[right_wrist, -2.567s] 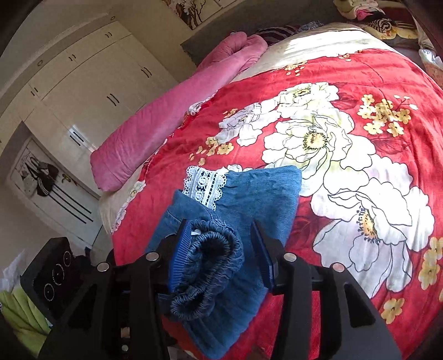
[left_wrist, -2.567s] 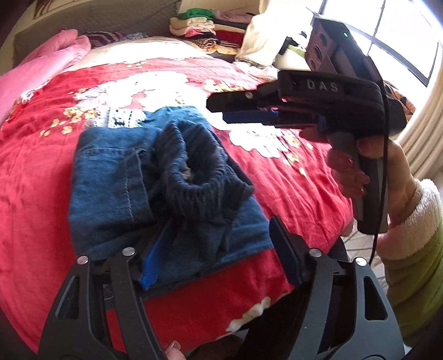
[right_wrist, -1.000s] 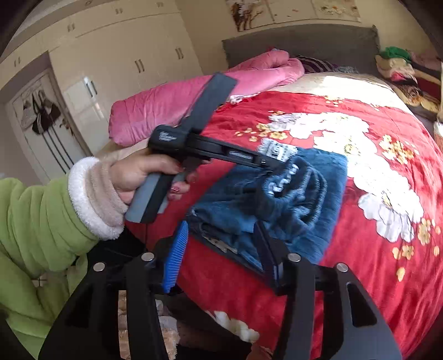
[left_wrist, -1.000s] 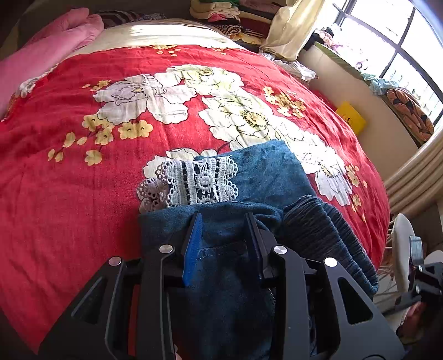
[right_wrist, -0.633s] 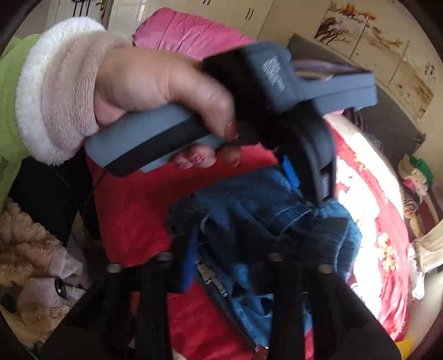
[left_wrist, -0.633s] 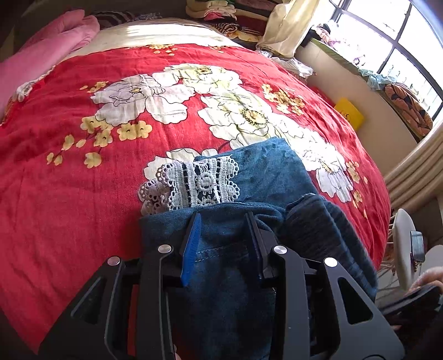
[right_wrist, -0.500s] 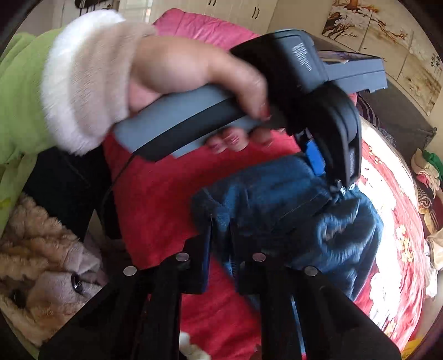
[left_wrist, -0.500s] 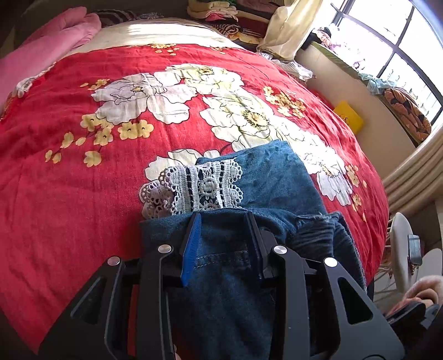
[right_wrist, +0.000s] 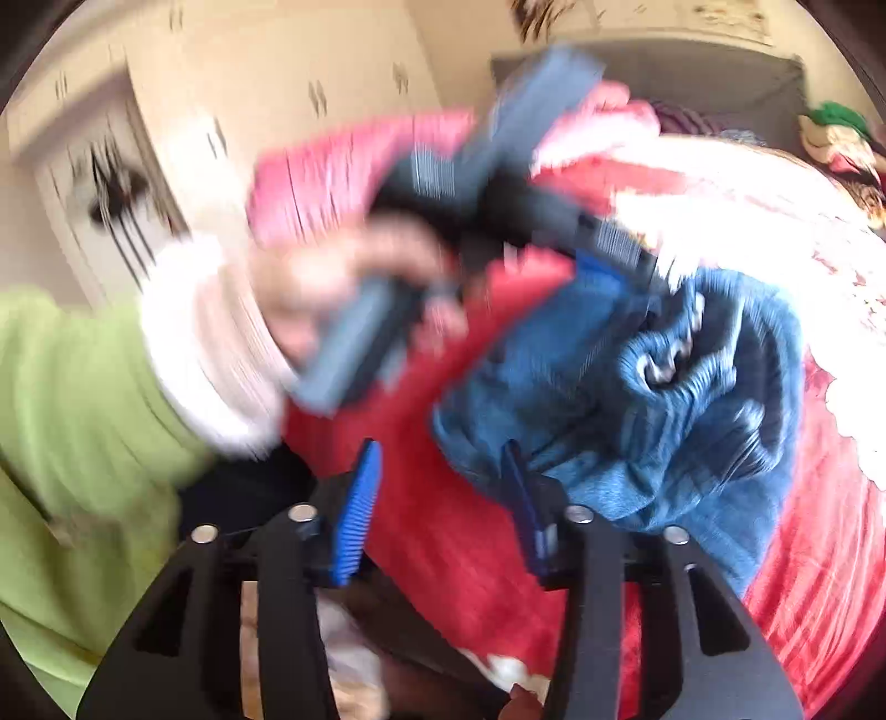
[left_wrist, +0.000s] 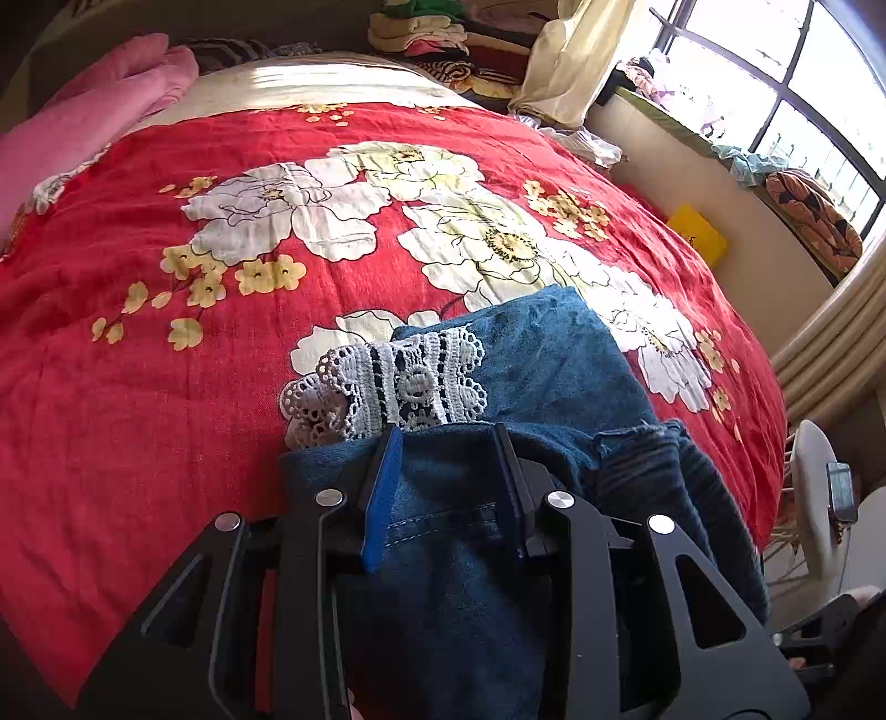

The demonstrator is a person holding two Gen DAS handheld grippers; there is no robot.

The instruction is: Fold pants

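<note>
Pants (left_wrist: 559, 360) are bunched in a folded heap near the front edge of the bed — blue denim with a white lace cuff (left_wrist: 387, 387) poking out on the far side. Your left gripper (left_wrist: 448, 476) has its fingers (left_wrist: 382, 498) closed on a denim fold at the near end of the heap, cloth pinched right between the pads. Your right gripper (right_wrist: 437, 509) is opening, and nothing sits between its fingers, just red cover behind them; the pants lie just beside its right finger. That view is pretty blurred, but you can make out your left hand (right_wrist: 332, 288) on the grey handle, with a green sleeve (right_wrist: 72, 421) and fluffy white cuff.

Room-wise: the bed wears a red bedspread (left_wrist: 138, 387) with big white and small yellow flowers, a pink quilt (left_wrist: 94, 127) rolled up along the far left — stacked folded clothes (left_wrist: 432, 27) at the headboard, a window (left_wrist: 803, 83) on the right, cream wardrobe doors (right_wrist: 221, 83) in the right view.
</note>
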